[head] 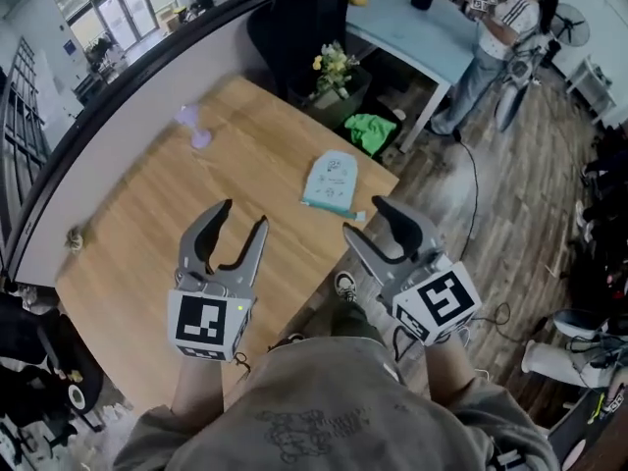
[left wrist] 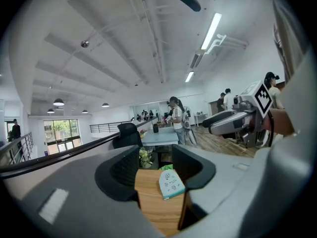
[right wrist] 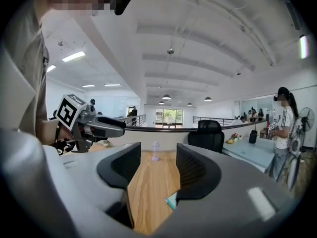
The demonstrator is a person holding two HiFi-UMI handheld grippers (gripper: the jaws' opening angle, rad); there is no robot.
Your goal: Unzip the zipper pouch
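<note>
The zipper pouch [head: 332, 183], pale teal with a small print, lies flat near the right edge of the wooden table [head: 147, 234]. No part of it is held. My left gripper [head: 243, 216] hovers open over the table, near side of the pouch and to its left. My right gripper [head: 363, 218] is open too, just beyond the table's right edge, close to the pouch's near corner. In the left gripper view the pouch [left wrist: 171, 184] shows between the open jaws of that gripper [left wrist: 156, 170], some way ahead. The right gripper view catches only a sliver of the pouch [right wrist: 171, 200] beside the right jaw.
A small purple fan [head: 196, 126] stands at the table's far side. Past the far corner sit a bin with flowers [head: 336, 67], a green cloth [head: 370, 130] and a black chair [head: 299, 18]. A person [head: 496, 37] stands by a blue table [head: 422, 27].
</note>
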